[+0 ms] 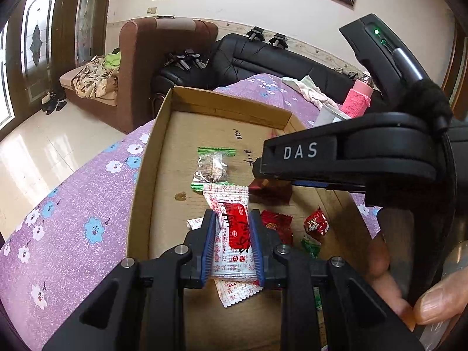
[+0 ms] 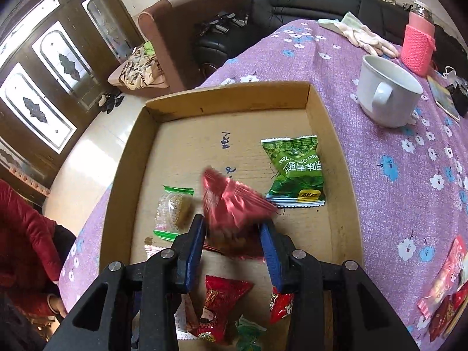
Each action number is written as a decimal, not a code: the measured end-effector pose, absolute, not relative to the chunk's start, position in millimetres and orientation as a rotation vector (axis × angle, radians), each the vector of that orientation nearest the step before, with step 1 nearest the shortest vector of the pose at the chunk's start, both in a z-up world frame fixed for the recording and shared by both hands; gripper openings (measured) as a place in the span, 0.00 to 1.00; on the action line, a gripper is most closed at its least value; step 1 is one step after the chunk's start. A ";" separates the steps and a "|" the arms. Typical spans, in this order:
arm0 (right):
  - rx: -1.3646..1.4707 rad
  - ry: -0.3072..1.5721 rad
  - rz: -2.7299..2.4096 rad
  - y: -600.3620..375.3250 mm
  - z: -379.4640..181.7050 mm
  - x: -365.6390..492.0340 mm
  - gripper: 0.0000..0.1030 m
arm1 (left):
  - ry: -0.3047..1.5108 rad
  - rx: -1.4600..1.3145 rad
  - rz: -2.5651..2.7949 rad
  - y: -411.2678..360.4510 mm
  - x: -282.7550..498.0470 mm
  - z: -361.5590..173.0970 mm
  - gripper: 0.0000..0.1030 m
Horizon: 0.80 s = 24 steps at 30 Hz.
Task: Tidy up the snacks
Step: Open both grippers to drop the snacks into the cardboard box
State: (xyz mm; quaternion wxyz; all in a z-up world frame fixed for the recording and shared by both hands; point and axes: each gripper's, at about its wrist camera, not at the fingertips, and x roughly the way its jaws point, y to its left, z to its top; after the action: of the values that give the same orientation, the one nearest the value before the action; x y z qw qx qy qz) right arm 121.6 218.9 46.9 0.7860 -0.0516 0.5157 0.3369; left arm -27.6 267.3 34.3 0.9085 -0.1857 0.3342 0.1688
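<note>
The left tool [image 1: 232, 244] clamps a white-and-red snack packet [image 1: 232, 228] over the near end of the cardboard tray [image 2: 122, 181]. The right tool [image 2: 232, 239] grips a blurred red wrapped snack [image 2: 231, 201] above the tray's middle. Farther in, a green pea packet [image 2: 295, 172] lies toward the tray's right wall. Beyond, a white mug [image 2: 386, 99] stands on the purple-clothed worktop [image 2: 395, 175] near its far right corner.
</note>
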 end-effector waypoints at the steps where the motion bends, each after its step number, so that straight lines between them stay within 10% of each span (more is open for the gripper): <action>1: -0.105 1.111 0.733 217.9 48.3 121.7 0.42 | 0.685 -0.380 0.350 267.0 -28.6 35.0 0.22; 11: -0.105 0.986 0.710 192.7 101.7 116.4 0.43 | 0.660 -0.384 0.344 267.4 -34.0 37.1 0.22; 24: 0.172 0.598 0.510 30.3 308.9 135.1 0.46 | 0.634 -0.372 0.351 265.0 -39.5 40.8 0.22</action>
State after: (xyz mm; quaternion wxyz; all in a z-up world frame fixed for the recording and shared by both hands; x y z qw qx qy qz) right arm 135.1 30.3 308.9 0.9202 0.0839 0.2909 0.2483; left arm -39.5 265.0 40.8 0.9182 -0.1807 0.3082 0.1709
